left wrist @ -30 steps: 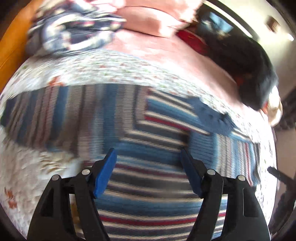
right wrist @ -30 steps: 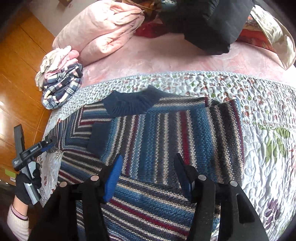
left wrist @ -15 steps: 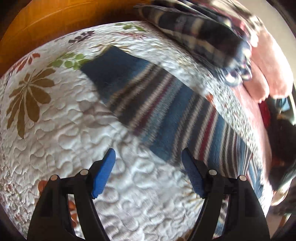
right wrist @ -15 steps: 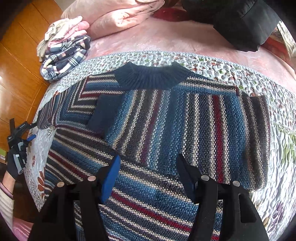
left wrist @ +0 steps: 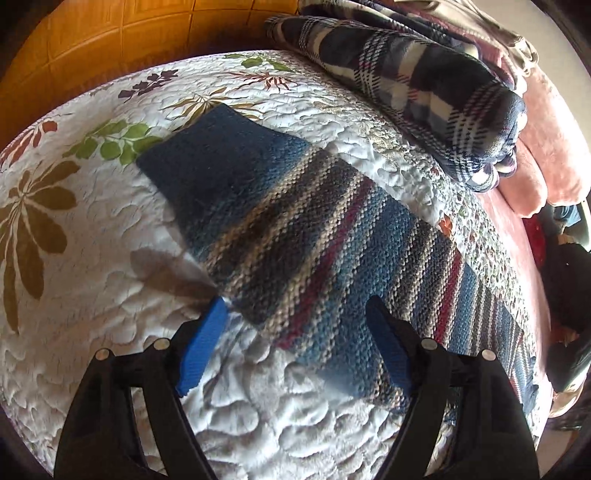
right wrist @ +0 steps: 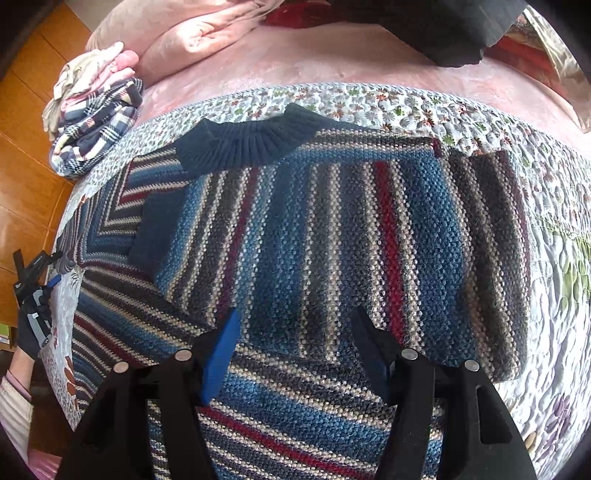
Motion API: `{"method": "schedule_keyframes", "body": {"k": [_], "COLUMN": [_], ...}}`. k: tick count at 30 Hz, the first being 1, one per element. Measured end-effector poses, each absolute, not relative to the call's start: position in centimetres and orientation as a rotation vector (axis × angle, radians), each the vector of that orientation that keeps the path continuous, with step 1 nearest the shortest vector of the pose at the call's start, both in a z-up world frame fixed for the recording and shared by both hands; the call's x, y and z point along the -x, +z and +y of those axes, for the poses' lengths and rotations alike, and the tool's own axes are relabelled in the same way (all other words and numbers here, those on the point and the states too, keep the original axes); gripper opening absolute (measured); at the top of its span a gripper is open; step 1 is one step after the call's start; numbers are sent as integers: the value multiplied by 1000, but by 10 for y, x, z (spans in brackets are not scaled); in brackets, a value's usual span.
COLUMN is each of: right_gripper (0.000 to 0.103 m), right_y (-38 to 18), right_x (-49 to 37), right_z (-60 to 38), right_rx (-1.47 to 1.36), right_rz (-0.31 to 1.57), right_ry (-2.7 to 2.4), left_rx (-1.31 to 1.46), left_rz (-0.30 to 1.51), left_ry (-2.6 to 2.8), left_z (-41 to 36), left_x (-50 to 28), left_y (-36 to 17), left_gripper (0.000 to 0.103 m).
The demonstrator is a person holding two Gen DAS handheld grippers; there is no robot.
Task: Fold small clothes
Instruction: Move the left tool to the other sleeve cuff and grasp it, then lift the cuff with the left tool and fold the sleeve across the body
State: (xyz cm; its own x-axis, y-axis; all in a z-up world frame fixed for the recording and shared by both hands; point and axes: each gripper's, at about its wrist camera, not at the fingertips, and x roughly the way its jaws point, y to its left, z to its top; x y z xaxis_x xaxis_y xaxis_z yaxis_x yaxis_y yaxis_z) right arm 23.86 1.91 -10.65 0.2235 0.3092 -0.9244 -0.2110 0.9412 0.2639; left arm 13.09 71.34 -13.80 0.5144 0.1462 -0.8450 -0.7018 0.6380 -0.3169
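Observation:
A striped knit sweater (right wrist: 325,236) in blue, grey, cream and red lies flat on the quilt, navy ribbed collar (right wrist: 251,142) at the far edge. One sleeve is folded across its body. The other sleeve (left wrist: 314,254) stretches out on the quilt in the left wrist view, its dark blue cuff (left wrist: 218,155) at the far end. My left gripper (left wrist: 295,314) is open, just above the sleeve's near edge, holding nothing. My right gripper (right wrist: 293,325) is open over the sweater's body, with nothing between its fingers. The left gripper also shows small at the bed's left edge (right wrist: 35,280).
A floral quilt (left wrist: 92,295) covers the bed over a pink blanket (right wrist: 295,59). A stack of folded plaid and pink clothes (right wrist: 92,118) sits at the bed's far left corner. Dark garments (right wrist: 443,26) lie at the back. Wooden floor (right wrist: 26,155) borders the bed's left.
My left gripper swung from the sweater's body out to the stretched sleeve and came closer to it. My right gripper moved nearer to the sweater's body. Both stayed open.

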Motion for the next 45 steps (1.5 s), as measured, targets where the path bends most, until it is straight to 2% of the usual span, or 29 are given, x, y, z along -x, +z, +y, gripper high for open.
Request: {"method": "schedule_keyframes", "body": {"k": [2, 5, 6, 9, 26, 36, 45], "right_gripper": [63, 63, 63, 63, 63, 63, 63], "right_y": [-109, -113, -115, -117, -107, -107, -111], "right_x": [-240, -240, -240, -241, -245, -248, -249], "right_z": [18, 18, 18, 17, 9, 6, 3], "right_rx": [-82, -51, -43, -32, -37, -31, -30], "right_rz": [1300, 1303, 1304, 1306, 1282, 1277, 1285], "right_ry": [355, 341, 335, 326, 294, 282, 268], "left_rx": [702, 667, 667, 679, 581, 463, 383], "left_rz": [894, 904, 899, 888, 717, 692, 759], "left_ry": [574, 613, 611, 571, 321, 68, -91], "left_z": [712, 708, 707, 703, 640, 543, 456], "left_x": [-136, -139, -140, -145, -171, -201, -216], "left_y": [-137, -135, -134, -131, -64, -33, -42], "left_gripper": [74, 55, 41, 14, 11, 11, 11]}}
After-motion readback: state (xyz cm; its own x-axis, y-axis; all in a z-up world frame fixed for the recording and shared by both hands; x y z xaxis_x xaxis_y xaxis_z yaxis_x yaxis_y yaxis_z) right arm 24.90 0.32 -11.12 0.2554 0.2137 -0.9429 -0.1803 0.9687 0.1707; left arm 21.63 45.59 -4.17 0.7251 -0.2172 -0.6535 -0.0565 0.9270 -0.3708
